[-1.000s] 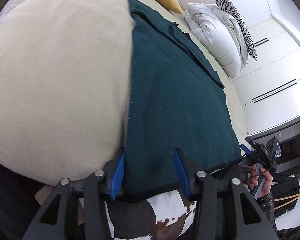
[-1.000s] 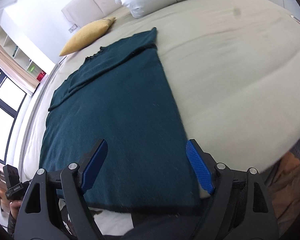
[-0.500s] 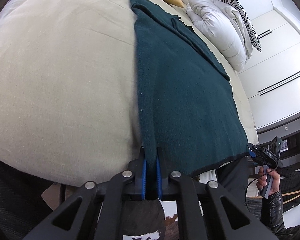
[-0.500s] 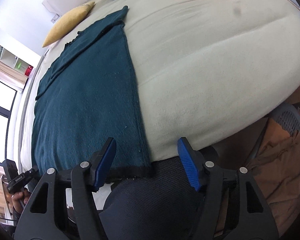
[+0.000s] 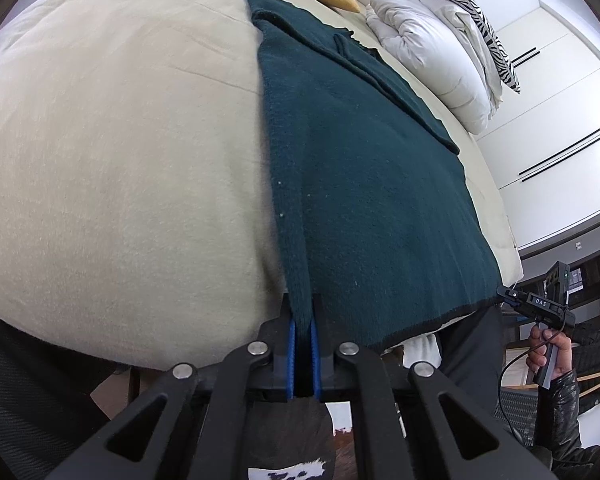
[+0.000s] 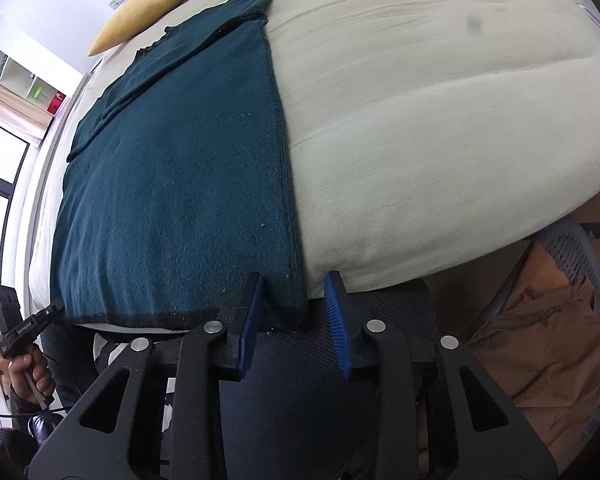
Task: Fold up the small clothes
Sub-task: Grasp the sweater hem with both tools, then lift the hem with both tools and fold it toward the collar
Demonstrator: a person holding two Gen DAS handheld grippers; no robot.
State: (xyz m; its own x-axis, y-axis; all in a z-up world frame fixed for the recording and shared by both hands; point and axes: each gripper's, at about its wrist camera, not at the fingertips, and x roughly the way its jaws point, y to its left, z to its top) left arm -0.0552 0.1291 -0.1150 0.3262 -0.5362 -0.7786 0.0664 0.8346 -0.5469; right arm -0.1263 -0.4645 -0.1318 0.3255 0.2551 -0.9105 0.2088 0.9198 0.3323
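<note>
A: Where do we have the dark teal garment (image 5: 372,184)?

B: Flat on the beige bed (image 5: 112,168), its dark-trimmed hem at the near edge of the mattress. A folded-in part lies across its far end, near the yellow cushion (image 6: 140,10)

A: Left hand-held gripper (image 5: 303,326)?

B: We have it clamped on the garment's near left corner. The blue pads are pressed together with a ridge of knit pinched up between them

A: And the right hand-held gripper (image 6: 294,306)?

B: At the near right corner. Jaws closing, with the hem corner between the blue fingers (image 6: 334,308). We see gaps on both sides, so the pads are not yet pressing the cloth

A: Anything else we note?

B: White duvet (image 5: 432,56) with a zebra-print pillow (image 5: 480,28) at the head of the bed, white wardrobe doors (image 5: 560,132) beyond. In the right wrist view, a mesh chair (image 6: 572,248) with brown cloth (image 6: 540,344) on it, beside the bed
</note>
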